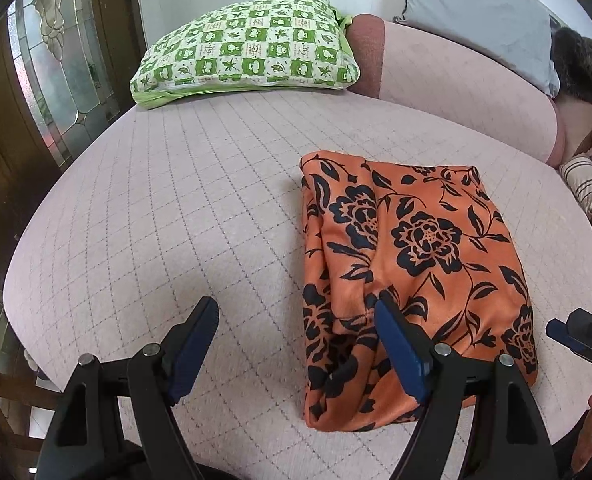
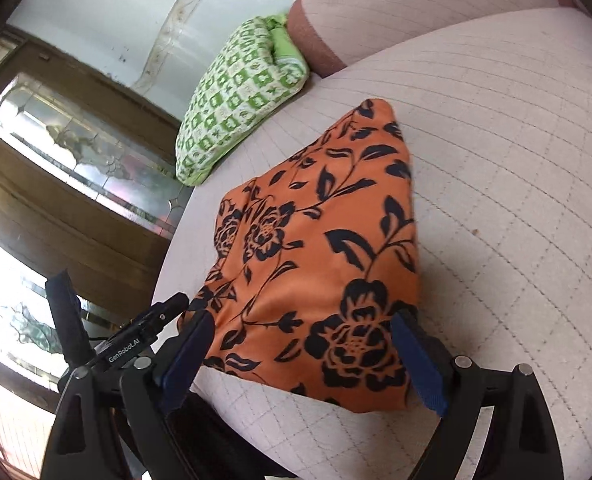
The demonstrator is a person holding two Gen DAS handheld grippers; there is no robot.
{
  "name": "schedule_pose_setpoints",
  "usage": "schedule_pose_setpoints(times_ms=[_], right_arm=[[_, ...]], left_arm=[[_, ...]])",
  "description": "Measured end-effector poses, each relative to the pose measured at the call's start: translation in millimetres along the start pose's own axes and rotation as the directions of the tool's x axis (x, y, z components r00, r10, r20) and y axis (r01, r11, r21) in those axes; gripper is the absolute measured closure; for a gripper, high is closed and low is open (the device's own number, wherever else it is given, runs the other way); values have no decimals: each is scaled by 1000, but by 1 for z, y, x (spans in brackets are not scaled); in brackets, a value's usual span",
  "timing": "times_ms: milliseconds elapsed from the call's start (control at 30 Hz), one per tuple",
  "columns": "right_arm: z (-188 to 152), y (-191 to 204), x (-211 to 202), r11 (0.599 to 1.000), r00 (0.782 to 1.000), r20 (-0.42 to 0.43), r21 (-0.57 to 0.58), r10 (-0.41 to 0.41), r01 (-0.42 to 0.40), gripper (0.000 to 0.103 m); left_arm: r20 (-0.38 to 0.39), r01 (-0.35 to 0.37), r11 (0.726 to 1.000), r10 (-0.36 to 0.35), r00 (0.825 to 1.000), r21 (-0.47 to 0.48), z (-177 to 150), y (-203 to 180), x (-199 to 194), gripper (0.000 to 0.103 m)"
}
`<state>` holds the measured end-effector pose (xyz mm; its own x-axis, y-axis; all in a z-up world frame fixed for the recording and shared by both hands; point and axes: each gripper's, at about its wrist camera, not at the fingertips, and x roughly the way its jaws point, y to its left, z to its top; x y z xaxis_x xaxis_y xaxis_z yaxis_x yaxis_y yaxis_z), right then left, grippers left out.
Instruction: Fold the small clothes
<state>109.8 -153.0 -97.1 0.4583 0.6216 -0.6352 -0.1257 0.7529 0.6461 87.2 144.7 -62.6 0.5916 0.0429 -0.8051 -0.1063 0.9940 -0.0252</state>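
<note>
An orange garment with a black flower print [image 1: 411, 256] lies folded into a rough rectangle on the pale pink quilted bed [image 1: 176, 220]. My left gripper [image 1: 296, 312] is open and empty; its right finger hangs over the garment's near left part, its left finger over bare bed. In the right wrist view the same garment [image 2: 323, 248] lies just ahead of my right gripper [image 2: 303, 326], which is open and empty, its fingers straddling the near edge. The right gripper's tip [image 1: 583, 340] shows at the right edge of the left wrist view. The left gripper [image 2: 108, 320] shows at the lower left.
A green and white checked pillow [image 1: 252, 52] lies at the head of the bed, next to a pink bolster [image 1: 455, 80] and a grey pillow [image 1: 483, 12]. A wooden door with leaded glass [image 1: 48, 72] stands to the left. Striped fabric [image 1: 591, 200] lies at the right edge.
</note>
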Motion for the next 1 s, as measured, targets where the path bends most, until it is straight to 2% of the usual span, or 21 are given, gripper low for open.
schedule_pose_setpoints(times_ms=[67, 100, 167, 233, 300, 333, 400, 433, 467, 500, 533, 633, 700, 733, 767, 800, 833, 867, 900, 933, 1000], right_arm=[[6, -6, -1, 1000, 1000, 3, 7, -14, 14, 12], [10, -9, -2, 1000, 1000, 5, 12, -21, 21, 12], [19, -18, -4, 999, 1000, 20, 42, -22, 21, 12], [29, -26, -2, 997, 1000, 27, 71, -13, 11, 12], [37, -31, 4, 996, 1000, 17, 83, -15, 13, 12], [40, -33, 7, 996, 1000, 6, 88, -9, 8, 12], [45, -36, 17, 996, 1000, -20, 94, 5, -3, 12], [47, -37, 21, 996, 1000, -27, 89, -10, 13, 12], [49, -39, 28, 996, 999, -41, 87, -16, 20, 12], [49, -40, 32, 996, 998, -55, 92, -15, 20, 12], [49, -42, 37, 995, 997, -70, 98, -19, 26, 12], [47, -36, 37, 997, 997, -68, 73, -32, 37, 12], [47, -24, 24, 997, 997, 2, 26, -72, 72, 12], [46, -16, 17, 997, 996, 36, -1, -77, 77, 12], [45, -4, 8, 998, 996, 76, -24, -51, 53, 12], [43, 1, 8, 999, 997, 78, -29, -26, 29, 12], [40, 7, 13, 999, 998, 55, -36, 12, -10, 11], [34, 13, 31, 997, 998, -29, -55, 46, -48, 11], [27, 15, 47, 996, 995, -89, -77, 35, -42, 11], [22, 16, 53, 995, 995, -96, -98, 12, -21, 11], [14, 24, 57, 984, 998, -64, -179, -24, 12, 10]], left_arm=[[3, 52, 999, -52, 999, -4, 4, 2, 3, 23], [9, 145, 989, -145, 989, -16, 10, 6, 6, 22], [29, 254, 965, -253, 967, -57, 22, 15, 17, 21], [-6, 310, 947, -312, 950, -81, 38, 20, 37, 20], [-47, 395, 916, -399, 916, -75, 54, 19, 62, 20], [-60, 410, 909, -414, 908, -74, 61, 20, 75, 20], [-80, 383, 920, -389, 918, -85, 68, 22, 99, 22], [-110, 403, 909, -414, 904, -108, 69, 26, 117, 36], [-155, 430, 891, -450, 879, -147, 69, 28, 132, 51], [-172, 453, 873, -482, 859, -180, 69, 31, 139, 59], [-154, 467, 865, -494, 856, -181, 72, 33, 136, 69], [-93, 470, 882, -471, 877, -38, 80, 21, 106, 74], [-93, 453, 892, -450, 888, 8, 76, 18, 107, 72], [-119, 438, 899, -435, 893, 6, 72, 20, 116, 60], [-144, 426, 905, -423, 895, -12, 68, 22, 124, 54], [-135, 429, 902, -432, 892, -53, 67, 28, 127, 43], [-124, 446, 891, -453, 883, -83, 70, 33, 126, 43], [-102, 479, 871, -489, 866, -106, 75, 37, 122, 43], [-74, 495, 862, -504, 861, -109, 82, 39, 118, 41], [-52, 494, 863, -501, 864, -105, 87, 40, 116, 37], [-56, 445, 888, -453, 890, -114, 99, 40, 126, 38]])
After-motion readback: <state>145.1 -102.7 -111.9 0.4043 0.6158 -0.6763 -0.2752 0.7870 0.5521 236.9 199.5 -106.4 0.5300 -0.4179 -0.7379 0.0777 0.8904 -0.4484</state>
